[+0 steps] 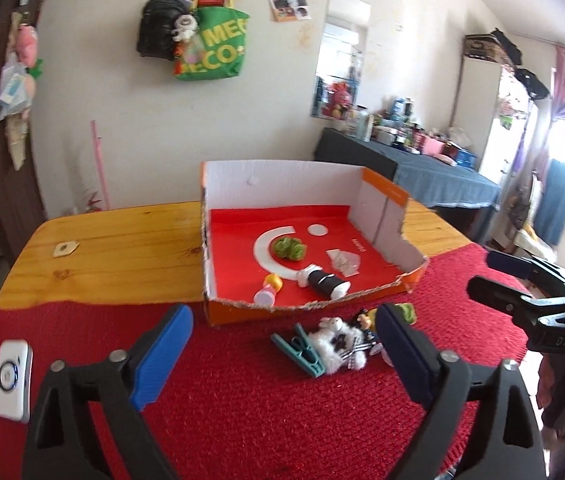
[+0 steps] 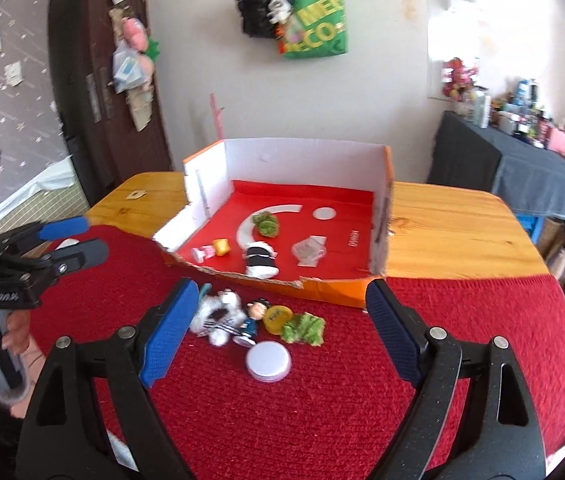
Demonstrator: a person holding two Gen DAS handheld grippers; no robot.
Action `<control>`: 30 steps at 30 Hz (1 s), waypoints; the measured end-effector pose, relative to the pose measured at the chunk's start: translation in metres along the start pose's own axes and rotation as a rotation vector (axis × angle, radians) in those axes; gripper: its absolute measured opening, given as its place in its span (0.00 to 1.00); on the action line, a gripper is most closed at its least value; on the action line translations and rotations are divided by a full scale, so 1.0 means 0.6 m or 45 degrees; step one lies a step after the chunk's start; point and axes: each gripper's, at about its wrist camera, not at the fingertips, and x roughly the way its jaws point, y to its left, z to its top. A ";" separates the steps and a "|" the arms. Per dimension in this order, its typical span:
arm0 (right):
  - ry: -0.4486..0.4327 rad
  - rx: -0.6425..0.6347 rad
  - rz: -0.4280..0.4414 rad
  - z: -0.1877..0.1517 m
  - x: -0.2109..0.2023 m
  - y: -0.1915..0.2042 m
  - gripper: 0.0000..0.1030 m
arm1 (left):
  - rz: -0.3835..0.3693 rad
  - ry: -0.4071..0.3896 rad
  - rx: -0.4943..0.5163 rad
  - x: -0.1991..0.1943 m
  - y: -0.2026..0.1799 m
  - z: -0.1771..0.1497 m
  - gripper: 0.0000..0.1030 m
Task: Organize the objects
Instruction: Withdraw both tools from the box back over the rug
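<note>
my left tool (image 1: 282,344) hangs released over the red cloth (image 1: 242,408), jaws spread wide with nothing between the pads. just past its tips lies a small pile: a teal clip (image 1: 302,350) toward the left pad, a white plush (image 1: 338,344) straight ahead touching the clip, a little figure (image 1: 364,320) behind the plush, and a green scrunchie (image 1: 408,312) peeking over the right pad.

my right tool (image 2: 278,328) is also released and wide, tilted down at the same pile. from it the plush (image 2: 220,314) lies just inside the left pad, the figure (image 2: 252,316) beside it, a yellow disc (image 2: 277,317) touching the figure, the scrunchie (image 2: 302,328) right of the disc, and a white round lid (image 2: 268,361) nearest me.

beyond the pile stands the box (image 2: 334,292), its torn front wall low. inside are another green scrunchie (image 2: 266,224), a black-and-white roll (image 2: 260,260), a yellow-capped bottle (image 2: 210,252) and a clear bag (image 2: 308,252).

to the left of my left tool a white device (image 1: 12,380) sits on the cloth. the counter (image 1: 122,248) shows bare wood beyond.
</note>
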 end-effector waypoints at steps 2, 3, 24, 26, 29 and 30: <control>-0.030 0.027 -0.058 -0.022 0.002 -0.002 0.90 | 0.016 0.018 -0.020 0.012 -0.005 -0.023 0.94; -0.034 0.042 -0.084 -0.034 0.007 -0.003 0.90 | 0.018 0.035 -0.029 0.019 -0.006 -0.034 0.94; 0.221 0.217 -0.217 -0.087 0.069 -0.030 0.90 | 0.099 0.350 -0.062 0.139 -0.004 -0.086 0.94; 0.224 0.223 -0.219 -0.086 0.071 -0.033 0.90 | 0.116 0.374 -0.033 0.146 -0.007 -0.086 0.94; 0.230 0.234 -0.217 -0.085 0.074 -0.037 0.90 | 0.136 0.393 -0.006 0.154 -0.005 -0.087 0.94; 0.232 0.235 -0.218 -0.086 0.075 -0.038 0.90 | 0.145 0.390 -0.005 0.154 -0.003 -0.087 0.94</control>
